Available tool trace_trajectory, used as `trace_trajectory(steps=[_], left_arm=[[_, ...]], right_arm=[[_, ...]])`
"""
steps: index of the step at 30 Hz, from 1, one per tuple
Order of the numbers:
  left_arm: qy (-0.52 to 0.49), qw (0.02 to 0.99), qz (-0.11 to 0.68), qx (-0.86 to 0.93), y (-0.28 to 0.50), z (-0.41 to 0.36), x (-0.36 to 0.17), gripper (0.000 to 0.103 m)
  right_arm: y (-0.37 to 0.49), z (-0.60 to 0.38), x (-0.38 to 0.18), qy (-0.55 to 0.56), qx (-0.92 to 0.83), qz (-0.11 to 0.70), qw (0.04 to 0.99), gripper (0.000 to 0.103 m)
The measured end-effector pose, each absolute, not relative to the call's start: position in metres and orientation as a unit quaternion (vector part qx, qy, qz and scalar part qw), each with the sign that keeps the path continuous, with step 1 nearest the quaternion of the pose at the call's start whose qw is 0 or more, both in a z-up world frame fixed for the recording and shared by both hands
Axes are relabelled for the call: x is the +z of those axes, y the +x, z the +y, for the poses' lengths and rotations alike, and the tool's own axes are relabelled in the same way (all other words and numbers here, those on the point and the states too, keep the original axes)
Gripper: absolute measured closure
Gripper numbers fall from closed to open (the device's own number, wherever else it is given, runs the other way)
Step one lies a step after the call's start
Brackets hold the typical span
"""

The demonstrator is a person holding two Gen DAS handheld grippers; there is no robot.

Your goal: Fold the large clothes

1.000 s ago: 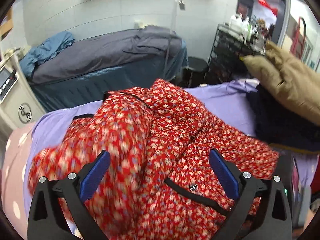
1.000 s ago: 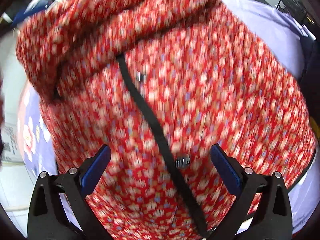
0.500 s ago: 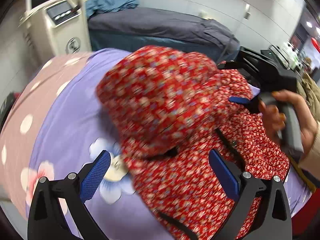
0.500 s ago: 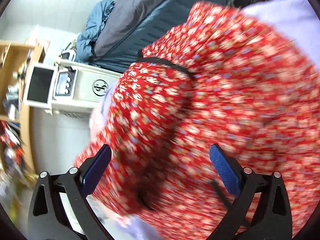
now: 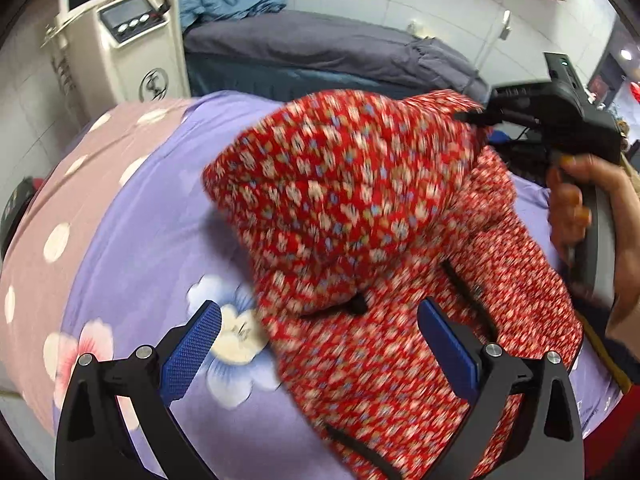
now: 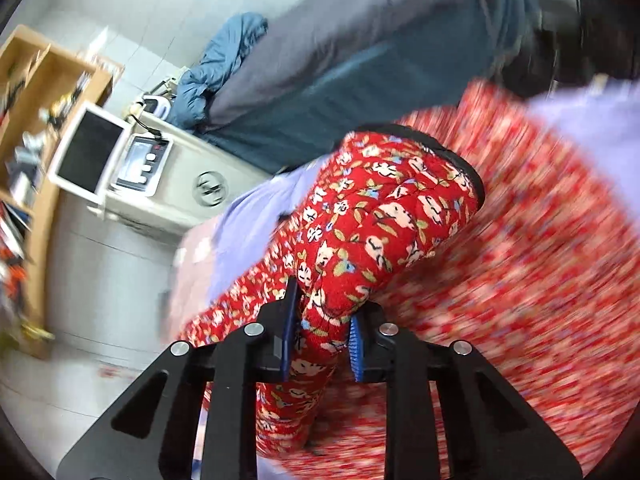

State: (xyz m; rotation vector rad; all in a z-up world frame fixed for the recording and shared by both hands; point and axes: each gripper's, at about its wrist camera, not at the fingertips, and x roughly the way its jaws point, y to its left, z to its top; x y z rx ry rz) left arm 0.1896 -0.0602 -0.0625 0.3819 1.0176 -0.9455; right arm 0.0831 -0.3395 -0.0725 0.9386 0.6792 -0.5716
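A red floral padded jacket (image 5: 360,216) with black trim lies bunched on the purple flowered sheet (image 5: 160,208). My right gripper (image 6: 322,340) is shut on a sleeve of the jacket (image 6: 384,216) and holds it lifted; the gripper also shows in the left wrist view (image 5: 484,120), at the jacket's far top edge with the hand behind it. My left gripper (image 5: 320,344) is open and empty, hovering over the jacket's near left edge, its blue pads spread wide.
A cream machine with a screen (image 5: 120,40) stands at the bed's far left. A grey-covered bed (image 5: 320,52) with a blue garment (image 5: 232,0) lies behind. A wooden shelf (image 6: 36,92) stands by the wall.
My right gripper has shut on the jacket sleeve and lifted it. My left gripper has drifted slightly closer to the jacket and stays open.
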Motion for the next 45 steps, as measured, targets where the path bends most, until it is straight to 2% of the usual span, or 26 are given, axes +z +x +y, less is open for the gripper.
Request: trace_trajectory(steps=[3,9,12,13,15,19,23,26,31,36,45], left_arm=[[0.174,0.751,0.443,-0.457,0.189,-0.086,-0.051,0.007],[0.185,0.769,0.406,-0.458,0.200,-0.152,-0.045,0.006],[0.217,0.762,0.426,-0.437,0.212,-0.183,-0.066,0.006],[0.239,0.759,0.437,-0.419,0.216,-0.193,-0.079,0.006],[0.286,0.751,0.470,-0.365,0.228,-0.205,-0.116,0.006],[0.259,0.733,0.539,-0.326,0.254,-0.199,-0.156,0.005],[0.269,0.736,0.523,-0.334,0.251,-0.199,-0.161,0.005],[0.272,0.738,0.519,-0.335,0.246,-0.197,-0.163,0.005],[0.263,0.734,0.522,-0.345,0.245,-0.195,-0.169,0.005],[0.260,0.739,0.518,-0.344,0.248,-0.196,-0.171,0.005],[0.258,0.759,0.506,-0.319,0.243,-0.198,-0.171,0.004]], right_arm=[[0.076,-0.339,-0.071,0.386,-0.293,0.341,0.805,0.082],[0.064,-0.352,-0.125,0.409,-0.297,0.402,0.764,0.080],[0.055,-0.351,-0.138,0.424,-0.298,0.407,0.752,0.069],[0.053,-0.351,-0.138,0.423,-0.309,0.414,0.744,0.057],[0.047,-0.349,-0.128,0.415,-0.330,0.408,0.743,0.044],[0.042,-0.335,-0.087,0.311,-0.377,0.389,0.781,0.043],[0.071,-0.328,-0.066,0.219,-0.337,0.398,0.824,0.042],[0.097,-0.337,-0.083,0.208,-0.282,0.439,0.828,0.037],[0.123,-0.364,-0.149,0.214,-0.286,0.541,0.761,0.034],[0.132,-0.376,-0.177,0.236,-0.289,0.551,0.746,0.028],[0.152,-0.388,-0.186,0.237,-0.295,0.575,0.725,0.022]])
